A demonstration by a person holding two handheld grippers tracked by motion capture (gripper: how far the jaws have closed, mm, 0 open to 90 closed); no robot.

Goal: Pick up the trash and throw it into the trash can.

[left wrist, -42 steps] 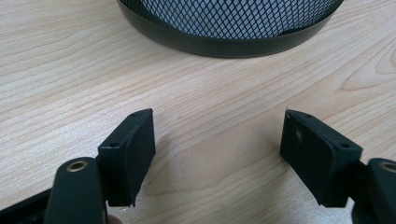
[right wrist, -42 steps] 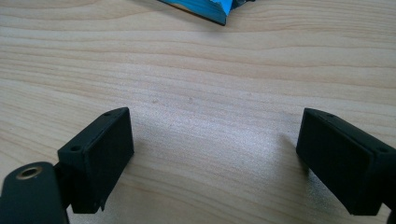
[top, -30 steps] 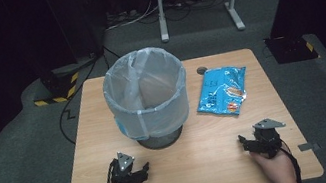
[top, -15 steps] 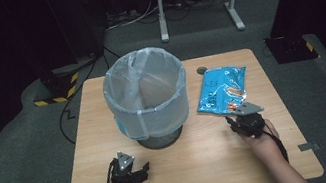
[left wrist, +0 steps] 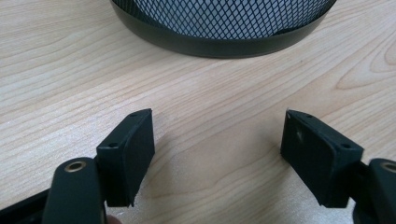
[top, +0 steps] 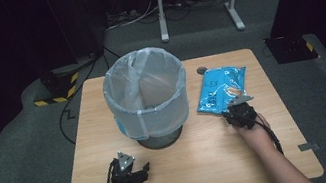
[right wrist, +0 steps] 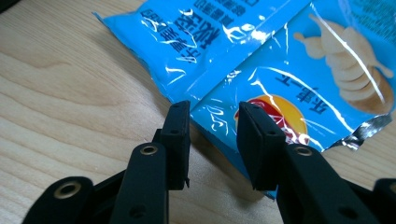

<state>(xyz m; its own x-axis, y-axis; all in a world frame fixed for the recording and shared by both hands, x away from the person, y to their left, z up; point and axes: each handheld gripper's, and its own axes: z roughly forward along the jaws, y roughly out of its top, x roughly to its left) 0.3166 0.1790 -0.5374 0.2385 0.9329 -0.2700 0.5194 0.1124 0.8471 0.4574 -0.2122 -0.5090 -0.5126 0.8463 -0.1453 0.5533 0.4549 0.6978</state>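
High view: the right tongs (top: 232, 105) sit at the near corner of the blue snack bag (top: 221, 89), which lies flat toward the table's (top: 204, 165) right edge, beside the lined mesh bin (top: 146, 94); the left tongs (top: 137, 171) rest near the front edge. Left gripper view: jaws wide apart over bare wood, the bin's base ahead. Right gripper view: the jaws have just been closing, now narrow, with the bag's (right wrist: 280, 79) edge between them, pads not yet pressing.

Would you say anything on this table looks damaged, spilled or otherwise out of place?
The blue chip bag looks torn open: silver lining shows at a ragged corner in the right gripper view. It lies flat by the lined bin, which stands upright. No spill is visible.
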